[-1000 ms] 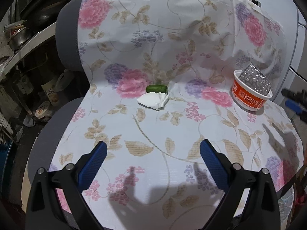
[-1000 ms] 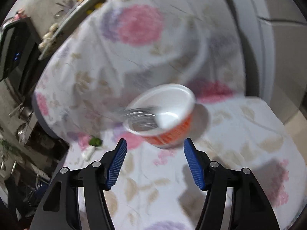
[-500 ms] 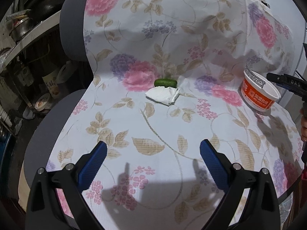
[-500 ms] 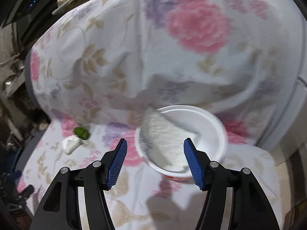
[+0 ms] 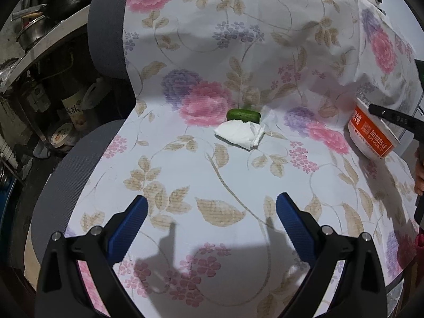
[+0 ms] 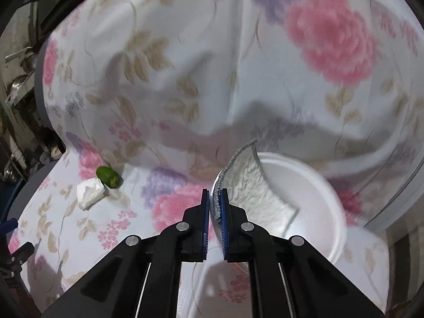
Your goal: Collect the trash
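The left gripper (image 5: 210, 218) hung wide and empty over the cloth (image 5: 212, 180), with the lime (image 5: 243, 115) touching the tissue (image 5: 239, 133) well ahead of it. To the right, the right gripper (image 6: 215, 206) was closing, its jaws narrow on the rim and foil lid (image 6: 254, 185) of the bowl (image 6: 312, 193). A good lift would probably need a firm pinch and a level bowl, since a thin rim may slip.
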`<act>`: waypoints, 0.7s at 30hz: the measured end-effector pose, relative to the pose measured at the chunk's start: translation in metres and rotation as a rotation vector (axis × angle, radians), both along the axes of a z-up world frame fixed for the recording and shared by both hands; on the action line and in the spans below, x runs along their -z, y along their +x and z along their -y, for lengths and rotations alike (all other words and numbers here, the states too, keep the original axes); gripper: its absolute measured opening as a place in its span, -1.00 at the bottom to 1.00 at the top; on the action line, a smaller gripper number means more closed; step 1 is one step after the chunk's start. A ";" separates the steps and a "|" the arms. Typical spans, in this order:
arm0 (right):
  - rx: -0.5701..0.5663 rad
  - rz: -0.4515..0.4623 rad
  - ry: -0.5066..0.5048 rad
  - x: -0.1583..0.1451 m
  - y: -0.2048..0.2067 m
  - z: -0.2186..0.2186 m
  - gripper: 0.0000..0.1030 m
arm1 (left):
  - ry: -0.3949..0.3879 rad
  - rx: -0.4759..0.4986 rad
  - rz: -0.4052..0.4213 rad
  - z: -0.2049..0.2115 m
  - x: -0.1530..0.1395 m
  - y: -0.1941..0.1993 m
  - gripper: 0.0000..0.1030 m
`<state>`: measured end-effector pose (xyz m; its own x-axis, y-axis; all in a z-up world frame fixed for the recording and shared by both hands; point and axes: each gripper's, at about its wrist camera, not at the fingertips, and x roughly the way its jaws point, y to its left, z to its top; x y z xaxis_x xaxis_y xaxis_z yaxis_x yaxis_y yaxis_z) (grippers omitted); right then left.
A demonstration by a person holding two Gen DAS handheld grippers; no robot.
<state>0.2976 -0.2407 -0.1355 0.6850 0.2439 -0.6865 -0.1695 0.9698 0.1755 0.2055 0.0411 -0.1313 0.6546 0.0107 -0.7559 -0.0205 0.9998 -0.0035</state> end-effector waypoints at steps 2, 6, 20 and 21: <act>-0.005 -0.001 0.017 -0.008 -0.002 0.003 -0.84 | -0.001 -0.002 0.011 0.000 -0.004 -0.001 0.83; -0.059 -0.053 0.072 -0.008 -0.019 -0.002 -0.87 | -0.011 0.000 0.022 0.000 -0.009 -0.009 0.83; -0.057 0.106 0.202 -0.055 -0.080 -0.006 -0.93 | 0.000 0.039 0.052 0.015 -0.025 -0.030 0.83; -0.045 0.141 0.210 -0.066 -0.088 0.000 -0.93 | 0.000 0.051 0.057 0.020 -0.027 -0.031 0.83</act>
<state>0.2096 -0.2410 -0.0691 0.7557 0.4034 -0.5160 -0.2486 0.9055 0.3439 0.1746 0.0214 -0.1040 0.6960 -0.0239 -0.7176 0.0305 0.9995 -0.0037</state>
